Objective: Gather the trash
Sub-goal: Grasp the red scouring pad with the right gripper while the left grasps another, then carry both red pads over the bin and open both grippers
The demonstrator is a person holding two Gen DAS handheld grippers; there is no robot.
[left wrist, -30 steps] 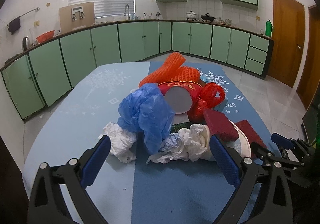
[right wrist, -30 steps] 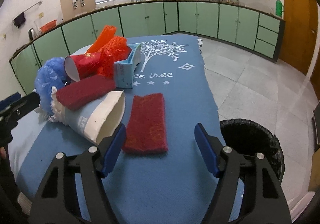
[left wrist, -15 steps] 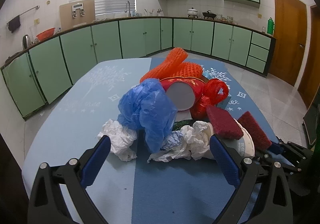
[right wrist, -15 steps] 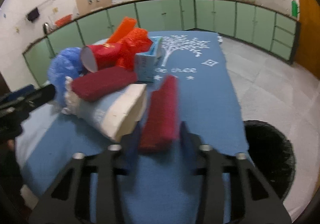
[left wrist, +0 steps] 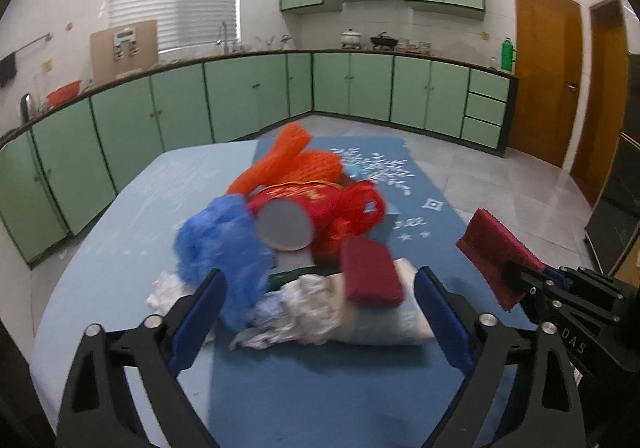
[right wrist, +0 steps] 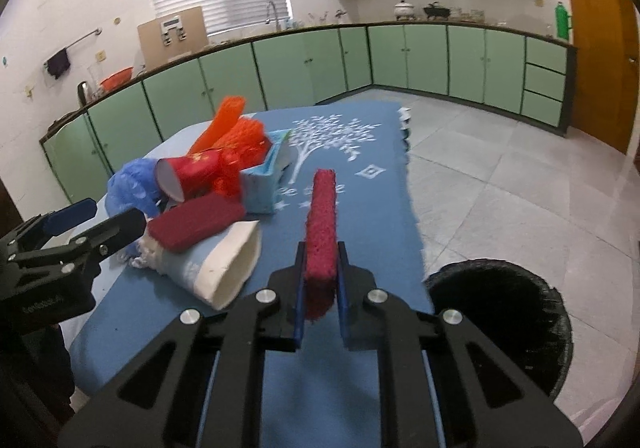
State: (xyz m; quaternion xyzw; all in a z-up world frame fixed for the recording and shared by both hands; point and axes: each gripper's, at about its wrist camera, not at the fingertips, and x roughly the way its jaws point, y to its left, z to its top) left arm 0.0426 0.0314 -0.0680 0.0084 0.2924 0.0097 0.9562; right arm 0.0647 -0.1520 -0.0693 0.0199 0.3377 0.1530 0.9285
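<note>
My right gripper (right wrist: 321, 253) grips a dark red scouring pad (right wrist: 322, 204) on edge, lifted off the blue cloth; its jaws are closing with the pad squeezed between them. In the left wrist view that pad (left wrist: 494, 248) hangs at the right, clear of the table. My left gripper (left wrist: 320, 302) stands wide and is closing slightly, with nothing pressed between its pads. Just ahead of it lies the trash pile: crumpled white paper (left wrist: 304, 306), a blue plastic bag (left wrist: 224, 248), a red cup (left wrist: 288, 222), orange foam net (left wrist: 288, 154) and a second red pad (left wrist: 370, 274) on a pale paper bag (left wrist: 394, 322).
A black-lined bin (right wrist: 508, 322) stands on the tiled floor at the table's right edge, below my right gripper. A light blue box (right wrist: 264, 184) lies behind the pile on the blue cloth (right wrist: 372, 208). Green cabinets line the far walls.
My right gripper shut on the flat red pad, turned it on edge and lifted it off the cloth. The left gripper moved closer to the pile.
</note>
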